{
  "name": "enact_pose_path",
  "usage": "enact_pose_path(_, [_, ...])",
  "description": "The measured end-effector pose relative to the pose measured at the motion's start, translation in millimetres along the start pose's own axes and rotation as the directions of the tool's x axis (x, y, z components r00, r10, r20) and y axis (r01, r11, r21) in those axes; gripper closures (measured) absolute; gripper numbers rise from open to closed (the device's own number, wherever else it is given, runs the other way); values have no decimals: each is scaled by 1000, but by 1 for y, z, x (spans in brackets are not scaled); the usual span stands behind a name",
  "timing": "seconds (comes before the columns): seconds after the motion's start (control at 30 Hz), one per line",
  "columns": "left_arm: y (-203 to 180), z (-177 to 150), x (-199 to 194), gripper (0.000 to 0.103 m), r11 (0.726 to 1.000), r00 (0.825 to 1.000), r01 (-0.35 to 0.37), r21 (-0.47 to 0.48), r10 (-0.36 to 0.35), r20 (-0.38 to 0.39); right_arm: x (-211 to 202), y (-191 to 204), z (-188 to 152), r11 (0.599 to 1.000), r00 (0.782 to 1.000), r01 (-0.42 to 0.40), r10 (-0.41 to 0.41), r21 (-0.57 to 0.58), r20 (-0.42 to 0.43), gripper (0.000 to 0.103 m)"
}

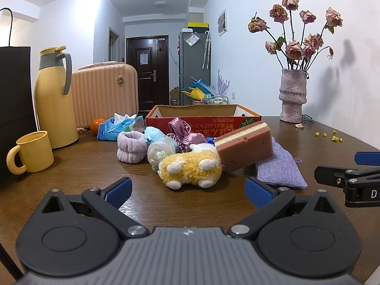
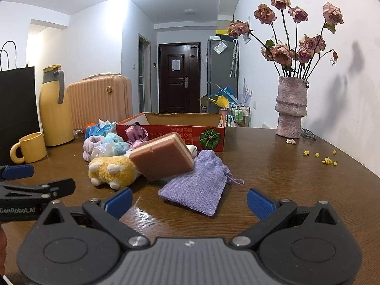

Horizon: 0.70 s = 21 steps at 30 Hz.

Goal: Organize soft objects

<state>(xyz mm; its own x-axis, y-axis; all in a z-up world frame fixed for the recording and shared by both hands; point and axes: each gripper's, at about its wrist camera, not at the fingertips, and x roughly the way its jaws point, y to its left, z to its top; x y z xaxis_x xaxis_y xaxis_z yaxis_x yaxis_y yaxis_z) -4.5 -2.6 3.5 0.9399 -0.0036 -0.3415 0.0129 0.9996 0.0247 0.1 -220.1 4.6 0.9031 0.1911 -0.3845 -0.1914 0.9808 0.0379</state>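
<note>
A pile of soft things lies on the brown table in front of an open red cardboard box (image 1: pixel 204 118) (image 2: pixel 171 133). It holds a yellow plush toy (image 1: pixel 190 168) (image 2: pixel 111 171), a pink layered sponge (image 1: pixel 244 147) (image 2: pixel 163 156), a lilac fabric pouch (image 1: pixel 280 168) (image 2: pixel 197 190), a lilac wristband (image 1: pixel 130 147), a blue-white plush (image 1: pixel 159 147) and a purple satin bag (image 1: pixel 182 130). My left gripper (image 1: pixel 188 193) stands open just short of the yellow plush. My right gripper (image 2: pixel 190 201) stands open just short of the lilac pouch. Neither holds anything.
A yellow mug (image 1: pixel 30 153), a yellow thermos jug (image 1: pixel 54 97) and a black paper bag (image 1: pixel 14 109) stand at the left. A vase of dried roses (image 1: pixel 293 95) stands at the back right, with small yellow bits (image 1: pixel 332 139) scattered near it. A tissue pack (image 1: pixel 118 128) lies behind the pile.
</note>
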Motion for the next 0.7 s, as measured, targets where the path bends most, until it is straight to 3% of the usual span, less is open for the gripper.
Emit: enact_pose_path(0.7, [0,-2,2,0,1000,1000,-2,-5,2,-3,6,-2,-2,1000,1000,-1,1,1,-9,0])
